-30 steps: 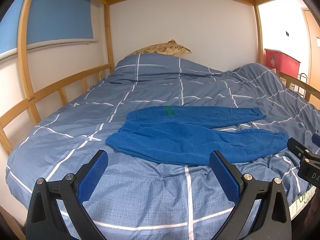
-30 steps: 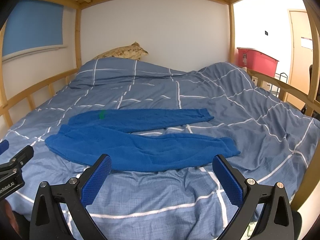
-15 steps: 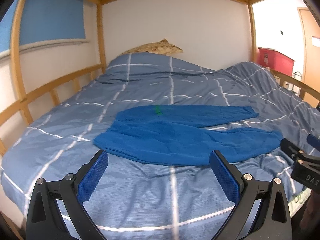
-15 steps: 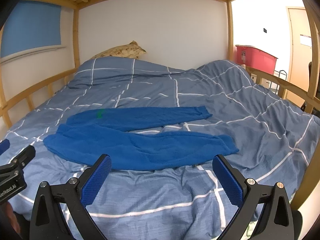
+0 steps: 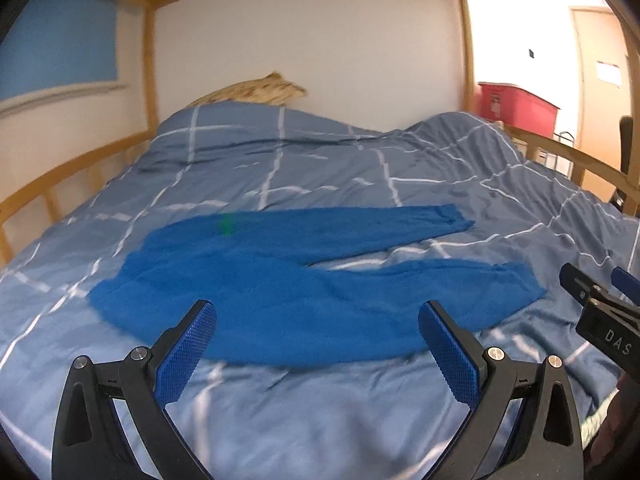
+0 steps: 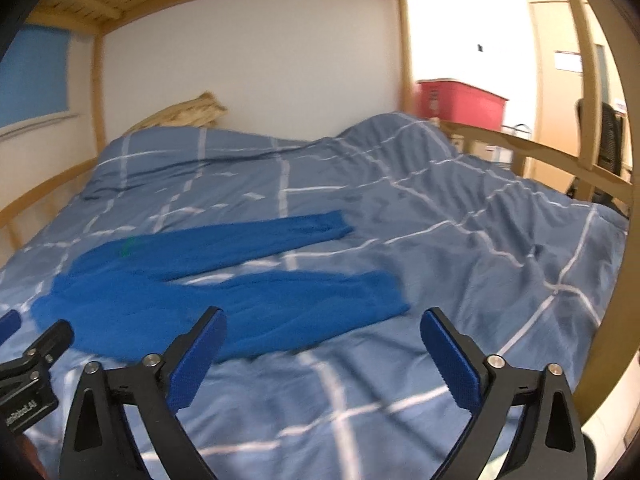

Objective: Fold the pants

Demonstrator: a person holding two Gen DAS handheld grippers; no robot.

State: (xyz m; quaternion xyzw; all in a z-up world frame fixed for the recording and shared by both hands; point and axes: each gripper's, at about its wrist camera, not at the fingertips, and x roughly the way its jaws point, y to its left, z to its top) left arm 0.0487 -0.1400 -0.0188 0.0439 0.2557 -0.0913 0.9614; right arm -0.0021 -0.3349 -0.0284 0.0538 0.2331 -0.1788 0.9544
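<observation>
Blue pants (image 5: 280,280) lie flat on the bed, waist to the left, both legs spread to the right, a small green tag near the waist. They also show in the right wrist view (image 6: 208,280). My left gripper (image 5: 316,344) is open and empty, just above the near edge of the pants at the waist end. My right gripper (image 6: 322,354) is open and empty, over the quilt beside the near leg's cuff. Each gripper shows at the edge of the other's view.
The bed has a blue-grey checked quilt (image 5: 360,168), bunched high at the back right. Wooden rails run along the left (image 5: 60,176) and right (image 6: 540,156). A patterned pillow (image 5: 256,90) lies at the head. A red bin (image 6: 460,98) stands beyond the bed.
Both grippers have moved forward and swung right toward the pants; the pants look larger and closer. The pants have not moved. Both grippers stay open.
</observation>
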